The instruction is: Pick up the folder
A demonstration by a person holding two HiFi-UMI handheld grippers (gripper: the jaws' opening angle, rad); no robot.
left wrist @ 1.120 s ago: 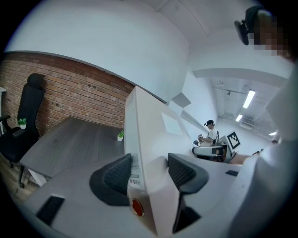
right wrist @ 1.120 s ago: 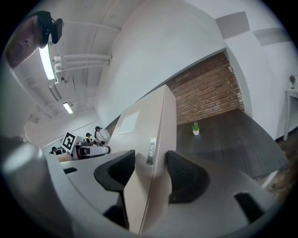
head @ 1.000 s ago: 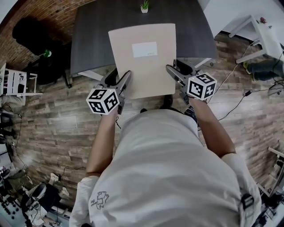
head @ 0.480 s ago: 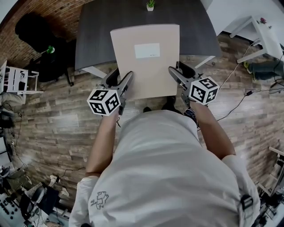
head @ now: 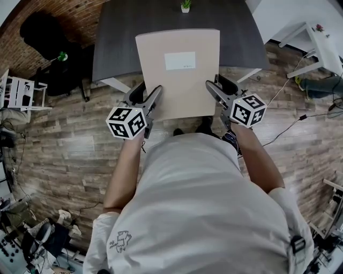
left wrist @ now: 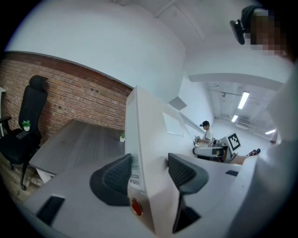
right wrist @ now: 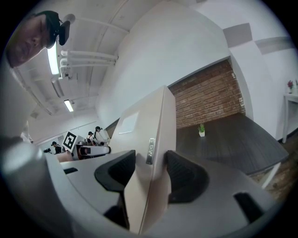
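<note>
**Head view, upper centre.** A beige rectangular cardboard folder (head: 179, 75) is held by its near corners over the front edge of the dark grey surface (head: 112, 43). The fingers of the left gripper (left wrist: 151, 174) are clamped on its left edge, and those of the right gripper (right wrist: 150, 174) on its right edge. The pick-up is judged essentially done: the folder appears raised clear, and only steadying or carrying is left. Count: one folder, one white label (head: 180, 61), two grippers, one small potted plant (head: 185, 5).
</note>
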